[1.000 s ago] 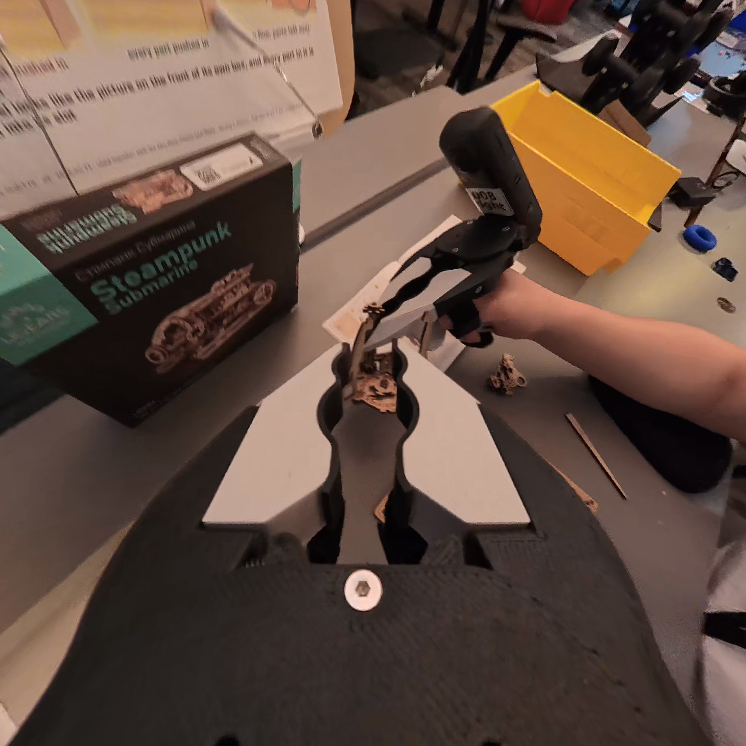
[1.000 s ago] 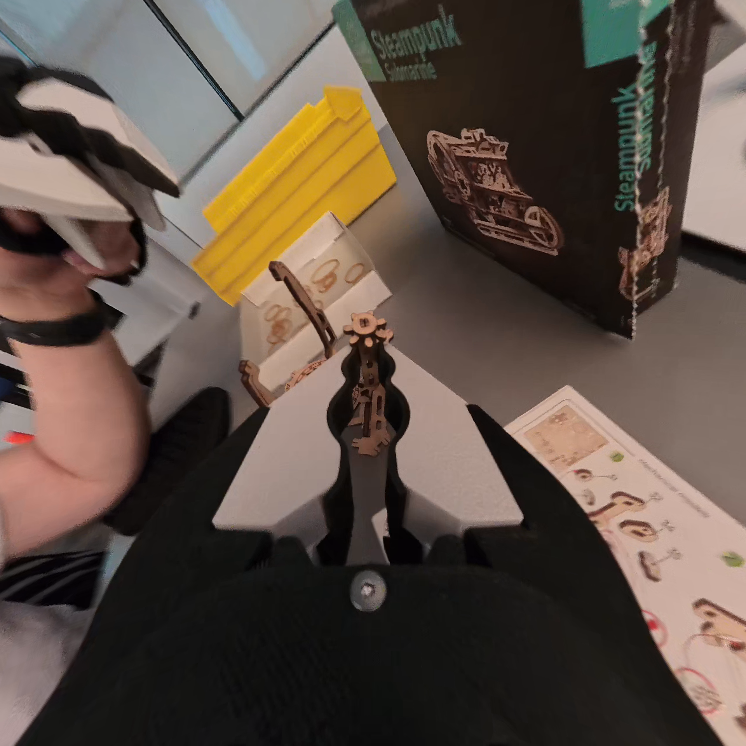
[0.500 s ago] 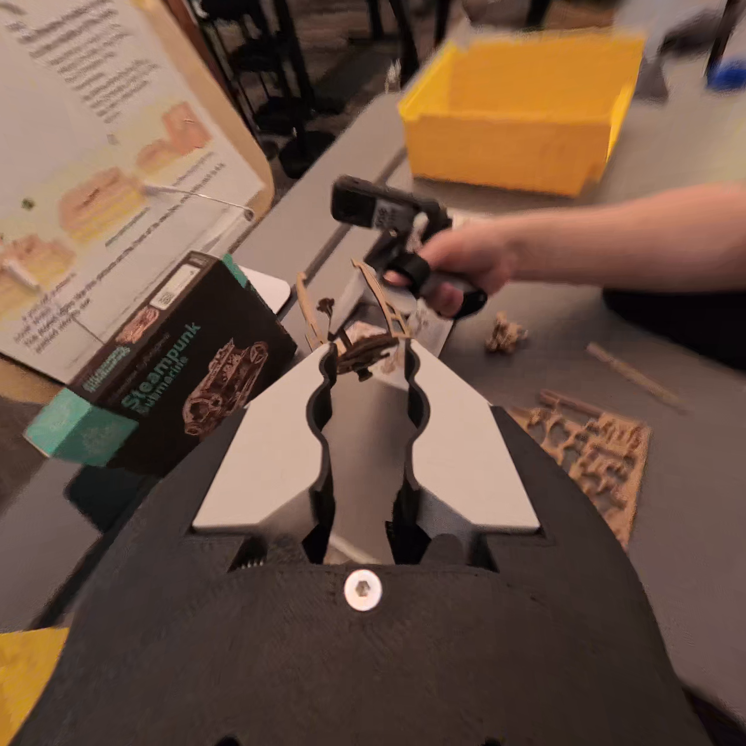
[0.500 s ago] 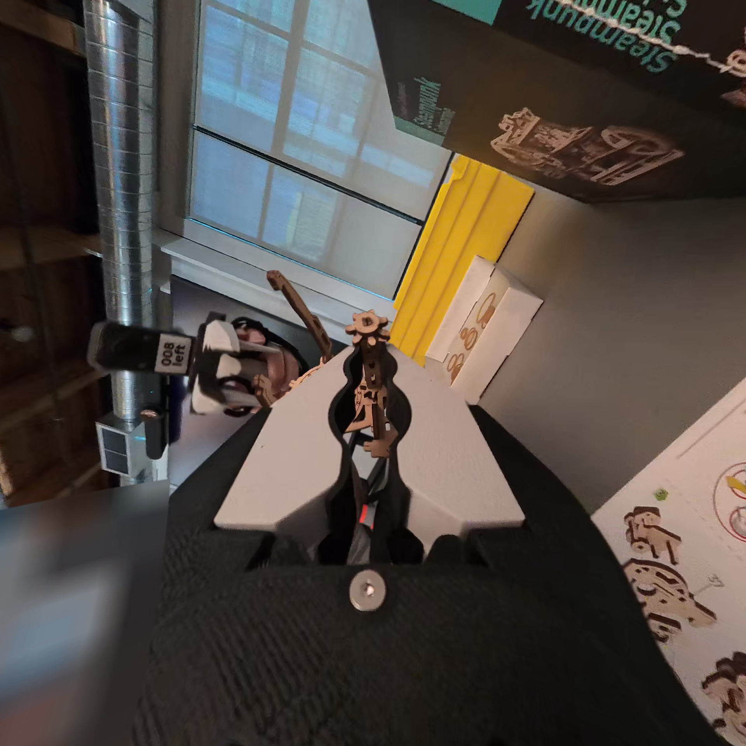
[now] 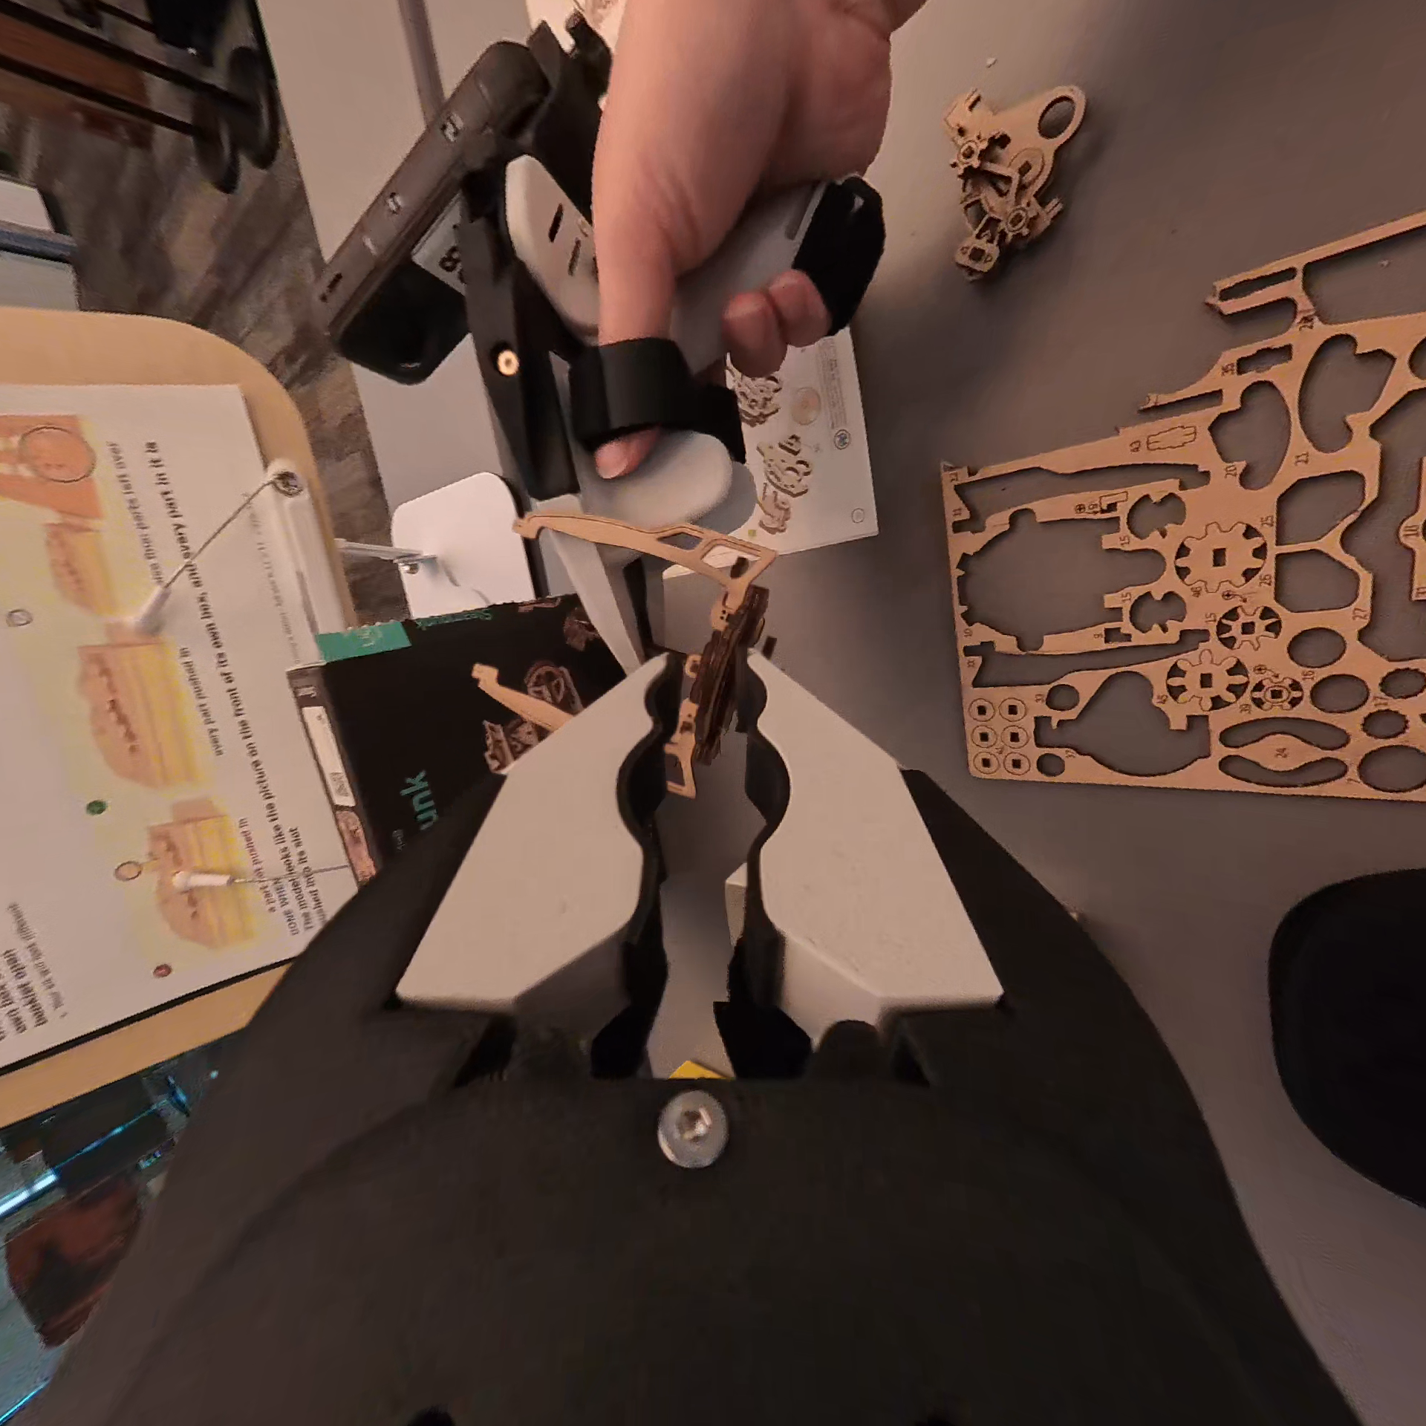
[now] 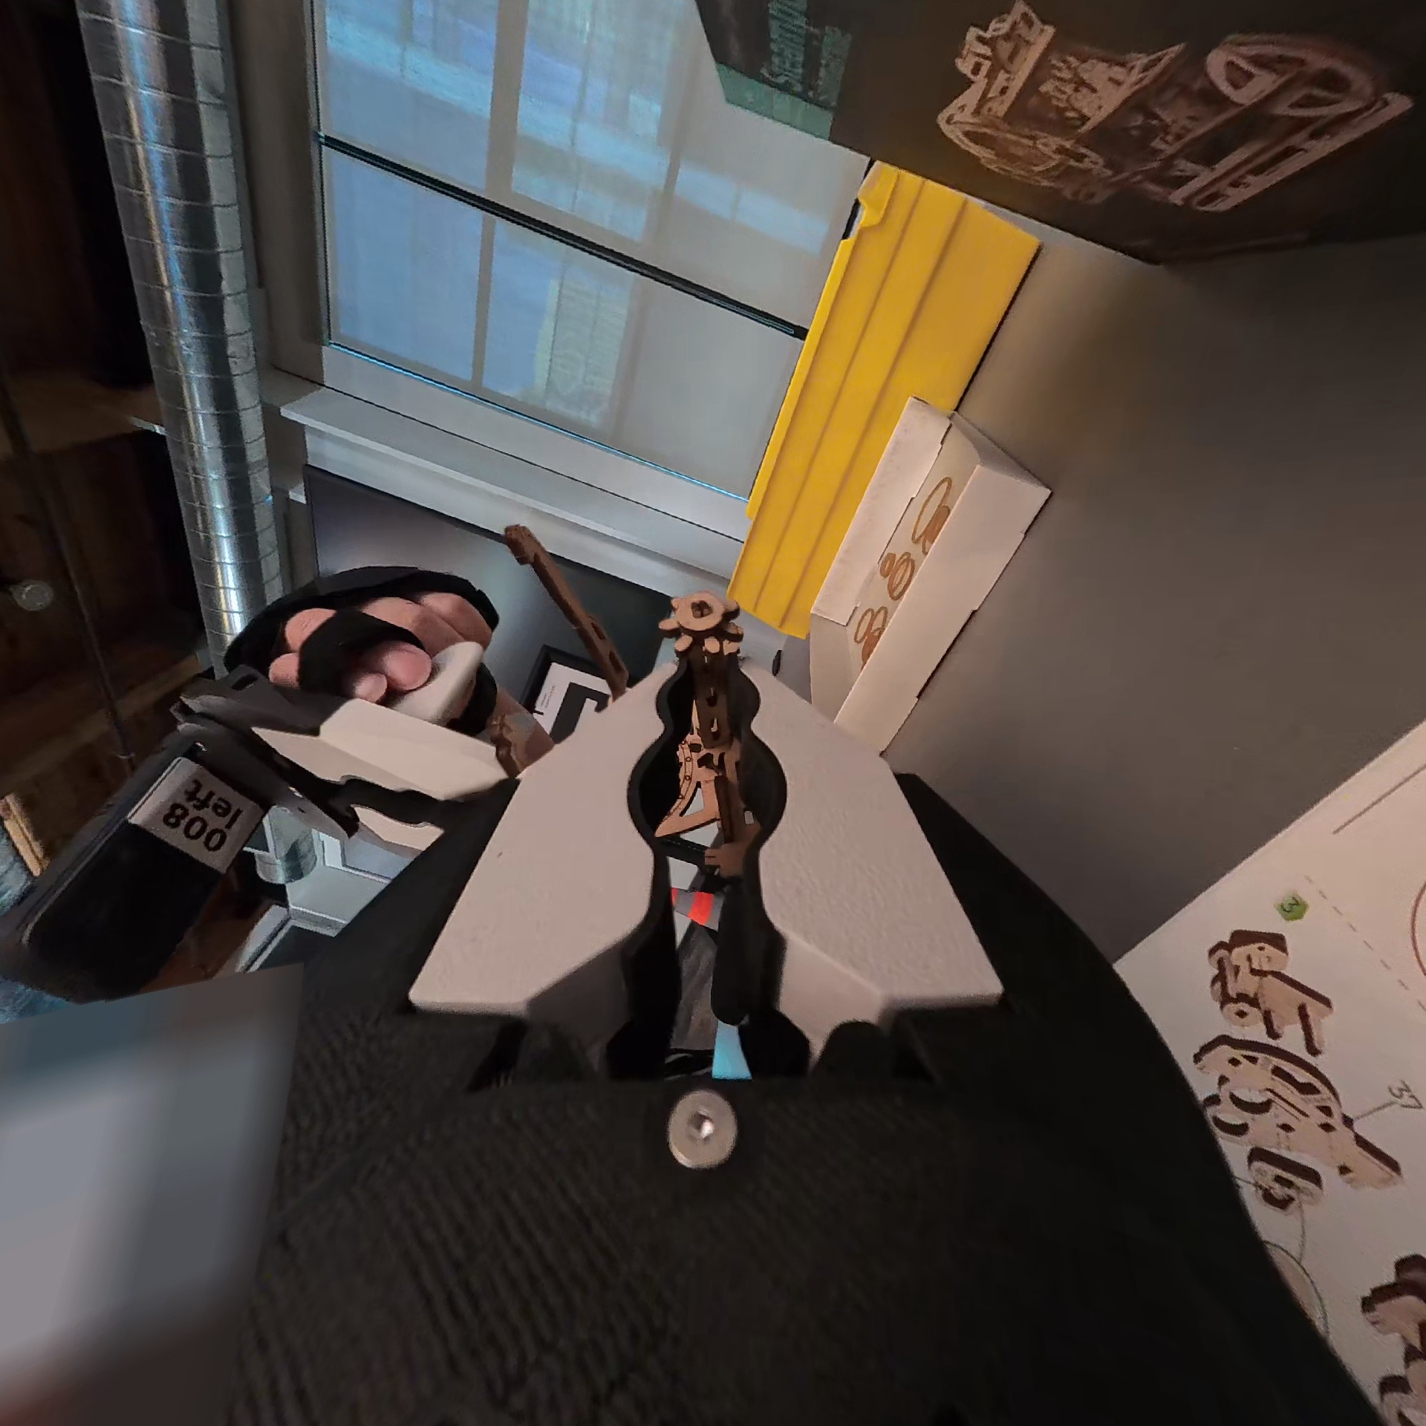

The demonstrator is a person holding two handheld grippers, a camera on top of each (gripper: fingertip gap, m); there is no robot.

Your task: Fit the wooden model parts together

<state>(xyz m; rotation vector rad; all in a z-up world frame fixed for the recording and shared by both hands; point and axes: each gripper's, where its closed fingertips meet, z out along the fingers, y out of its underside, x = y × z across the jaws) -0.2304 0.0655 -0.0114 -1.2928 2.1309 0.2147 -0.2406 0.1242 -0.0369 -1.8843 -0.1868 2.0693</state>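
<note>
Laser-cut plywood fills both views. In the left wrist view, the left gripper (image 5: 706,694) is closed on a layered wooden sub-assembly (image 5: 714,694) pinched edge-on at its tips, with a long slotted wooden arm (image 5: 648,544) running out from its top toward 10 o'clock. At 12 o'clock a hand (image 5: 741,154) works the right gripper (image 5: 640,617), whose tips sit close against the same cluster; whether the two pieces already touch cannot be told. On the grey desk (image 5: 1157,887) at 3 o'clock lies a punched-out plywood sheet (image 5: 1204,617), most of its cut-outs empty. A small finished wooden assembly (image 5: 1003,170) rests at 1 o'clock, and the black kit box (image 5: 432,710) stands at 9 o'clock beside an instruction board (image 5: 131,656).

In the right wrist view, the right gripper (image 6: 706,679) is clamped on an upright wooden gear assembly (image 6: 706,733), its toothed wheel standing clear above the tips. The left gripper (image 6: 494,760) shows at 9 o'clock. A yellow bin (image 6: 887,401) and a white parts box (image 6: 926,571) sit at 1 o'clock, and an open instruction booklet (image 6: 1312,1080) at 4 o'clock.

The job looks well under way: sub-assemblies are built and both are in hand, but joining these two remains.
</note>
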